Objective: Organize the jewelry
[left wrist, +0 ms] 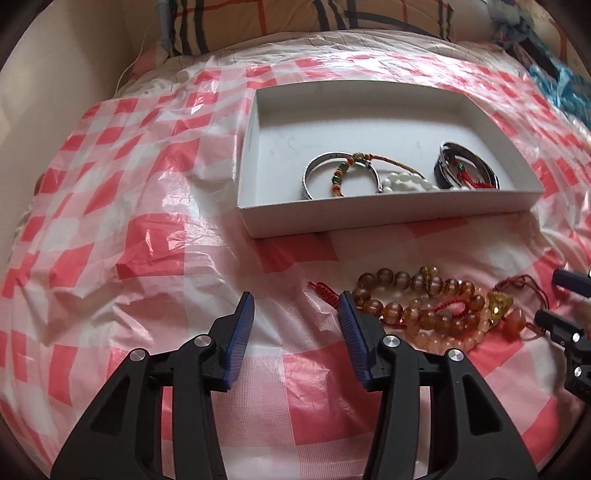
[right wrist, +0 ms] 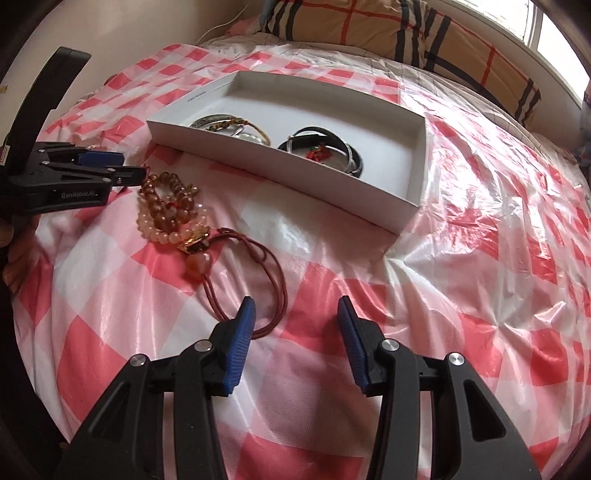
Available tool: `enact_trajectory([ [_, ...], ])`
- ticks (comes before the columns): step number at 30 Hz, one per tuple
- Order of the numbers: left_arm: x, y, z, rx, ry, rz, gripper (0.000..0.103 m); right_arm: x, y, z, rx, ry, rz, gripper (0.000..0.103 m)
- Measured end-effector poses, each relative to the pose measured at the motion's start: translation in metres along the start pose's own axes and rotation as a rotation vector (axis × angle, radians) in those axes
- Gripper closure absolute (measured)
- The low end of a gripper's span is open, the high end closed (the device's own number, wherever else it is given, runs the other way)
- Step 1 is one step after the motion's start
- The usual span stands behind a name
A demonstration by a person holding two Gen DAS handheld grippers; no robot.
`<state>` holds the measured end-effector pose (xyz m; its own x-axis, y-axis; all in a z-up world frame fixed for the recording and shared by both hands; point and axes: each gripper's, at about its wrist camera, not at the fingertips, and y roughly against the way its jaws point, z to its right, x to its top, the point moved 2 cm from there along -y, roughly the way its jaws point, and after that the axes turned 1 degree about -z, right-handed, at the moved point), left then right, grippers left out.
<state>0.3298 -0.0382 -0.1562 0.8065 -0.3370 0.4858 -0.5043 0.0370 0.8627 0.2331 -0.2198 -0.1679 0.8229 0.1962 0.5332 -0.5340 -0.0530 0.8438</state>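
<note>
A white shallow box lies on the checked sheet. In it are a silver bangle, a beaded cord bracelet, white beads and a dark bangle with a red charm. A heap of amber bead bracelets with a dark red cord lies in front of the box. My left gripper is open and empty, just left of the heap. My right gripper is open and empty, its left finger over the cord loop.
A red-and-white checked plastic sheet covers a bed. Plaid pillows lie behind the box. A wall stands at the left. The left gripper shows at the left edge of the right wrist view.
</note>
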Motion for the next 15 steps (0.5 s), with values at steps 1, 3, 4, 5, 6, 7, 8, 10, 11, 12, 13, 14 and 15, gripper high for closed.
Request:
enact_trajectory([
  [1,-0.001,0.002,0.003,-0.007,-0.019,-0.001,0.067,0.0,0.0,-0.002,-0.003,0.008,0.0,0.057],
  [3,-0.007,0.007,0.01,-0.035,-0.068,-0.015,0.074,-0.001,0.0,-0.003,0.008,0.012,-0.004,0.057],
  [4,-0.011,0.011,0.013,-0.033,-0.096,-0.017,0.074,-0.001,0.001,-0.002,0.028,0.005,-0.008,0.057],
  [5,-0.016,0.016,0.016,-0.029,-0.127,-0.019,0.074,-0.002,0.002,-0.001,0.051,-0.003,-0.011,0.057],
  [6,-0.018,0.022,0.016,-0.029,-0.131,-0.011,0.074,-0.001,0.002,-0.001,0.065,-0.011,-0.011,0.057],
  [7,-0.019,0.027,0.013,-0.044,-0.106,-0.003,0.074,-0.001,0.002,0.0,0.075,-0.018,-0.01,0.057],
  [8,-0.018,0.031,0.009,-0.065,-0.08,0.01,0.074,-0.001,0.002,0.0,0.078,-0.02,-0.009,0.057],
  [10,-0.011,0.035,0.004,-0.063,-0.035,0.047,0.074,-0.001,0.002,-0.002,0.075,-0.018,-0.008,0.056],
  [11,-0.008,0.034,0.003,-0.059,-0.029,0.055,0.074,-0.001,0.002,-0.002,0.075,-0.017,-0.007,0.056],
  [12,-0.004,0.032,0.005,-0.064,-0.032,0.057,0.074,-0.001,0.002,-0.002,0.074,-0.019,-0.006,0.054],
  [13,-0.001,0.027,0.009,-0.058,-0.051,0.045,0.074,-0.001,0.002,-0.002,0.075,-0.02,-0.007,0.053],
  [14,-0.001,0.021,0.014,-0.044,-0.087,0.028,0.074,0.0,0.001,-0.002,0.077,-0.024,-0.007,0.053],
  [15,-0.003,0.015,0.023,-0.026,-0.15,-0.002,0.074,-0.001,0.001,-0.001,0.08,-0.029,-0.008,0.051],
])
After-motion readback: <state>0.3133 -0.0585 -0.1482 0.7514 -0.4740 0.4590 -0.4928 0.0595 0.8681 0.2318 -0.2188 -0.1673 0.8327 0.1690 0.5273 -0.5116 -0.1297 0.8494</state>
